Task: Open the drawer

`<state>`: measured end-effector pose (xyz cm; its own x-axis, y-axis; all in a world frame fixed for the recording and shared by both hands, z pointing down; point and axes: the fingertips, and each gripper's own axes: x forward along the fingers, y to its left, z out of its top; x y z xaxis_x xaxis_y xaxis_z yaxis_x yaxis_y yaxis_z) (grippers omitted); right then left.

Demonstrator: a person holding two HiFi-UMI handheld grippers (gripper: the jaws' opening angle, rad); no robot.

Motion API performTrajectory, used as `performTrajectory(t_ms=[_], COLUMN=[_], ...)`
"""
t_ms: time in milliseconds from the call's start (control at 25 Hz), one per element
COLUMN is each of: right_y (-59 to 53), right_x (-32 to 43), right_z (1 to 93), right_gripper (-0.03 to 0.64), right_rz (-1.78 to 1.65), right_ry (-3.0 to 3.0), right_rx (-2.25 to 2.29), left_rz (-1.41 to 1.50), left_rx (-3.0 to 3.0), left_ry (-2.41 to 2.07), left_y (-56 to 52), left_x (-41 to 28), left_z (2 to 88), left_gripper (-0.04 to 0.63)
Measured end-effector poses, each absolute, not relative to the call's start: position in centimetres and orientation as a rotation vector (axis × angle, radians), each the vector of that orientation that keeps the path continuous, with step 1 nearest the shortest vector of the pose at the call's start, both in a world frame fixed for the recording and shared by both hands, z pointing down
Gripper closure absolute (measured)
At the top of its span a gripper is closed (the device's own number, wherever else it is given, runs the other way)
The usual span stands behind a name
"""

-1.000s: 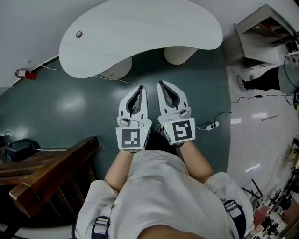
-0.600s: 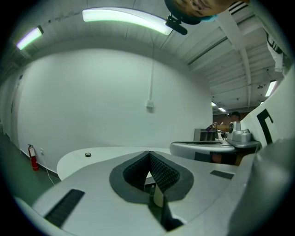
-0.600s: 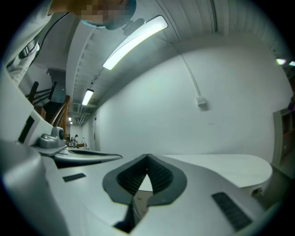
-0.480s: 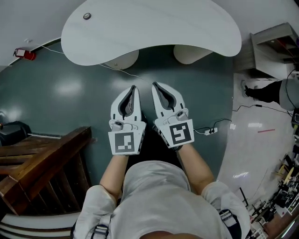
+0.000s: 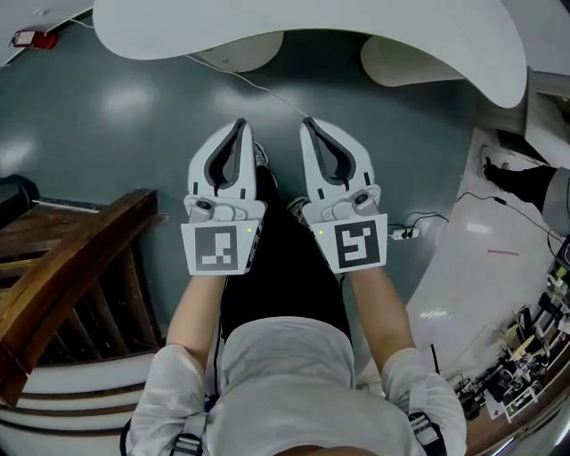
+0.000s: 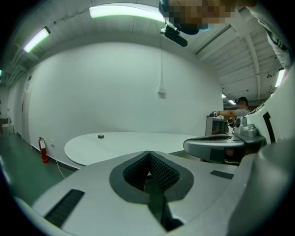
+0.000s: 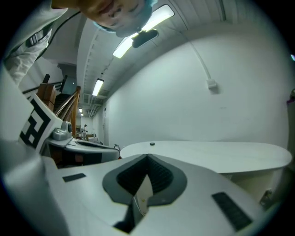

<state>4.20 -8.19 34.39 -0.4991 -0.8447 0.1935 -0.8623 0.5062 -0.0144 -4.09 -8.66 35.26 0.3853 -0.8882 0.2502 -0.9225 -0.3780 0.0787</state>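
No drawer shows plainly in any view. In the head view my left gripper (image 5: 239,125) and right gripper (image 5: 307,123) are held side by side over the dark green floor, pointing toward a white curved table (image 5: 356,27). Both are shut with nothing between the pads. In the left gripper view the left gripper (image 6: 149,152) has its tips together, the table (image 6: 129,143) lies ahead, and a pale cabinet (image 6: 215,125) stands far right. In the right gripper view the right gripper (image 7: 147,156) also has its tips together before the table (image 7: 221,154).
A dark wooden stair rail (image 5: 62,267) rises at the left. A red extinguisher (image 5: 31,39) sits by the wall. A power strip (image 5: 405,234) with cables lies on the floor to the right. Another person's leg (image 5: 525,178) is at the right edge. A small dark disc (image 6: 100,136) rests on the table.
Both grippers have sunk together and come nearer my body, still shut. The table has slid toward the top edge of the head view.
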Motion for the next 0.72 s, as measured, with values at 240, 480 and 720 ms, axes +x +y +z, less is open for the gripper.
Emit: performTrajectory(t_ms=[240, 480, 720], right_y=[-9.7, -12.8, -14.0], right_x=[2.5, -0.4, -2.6], right_z=[40.5, 45.0, 49.3], right_gripper=[0.603, 0.603, 0.603], right_rz=[0.211, 0.220, 0.278], right_ry=[-2.578, -2.574, -2.569], right_rx=[1.435, 1.370, 1.287], left_rz=[0.199, 0.169, 0.167], left_rx=[2.406, 2.366, 2.336], left_ry=[-1.692, -1.700, -1.688], left_y=[-9.6, -12.6, -14.8], left_x=[-5.8, -8.0, -9.6], left_z=[40.4, 45.4, 50.8], left_gripper=[0.594, 0.595, 0.595])
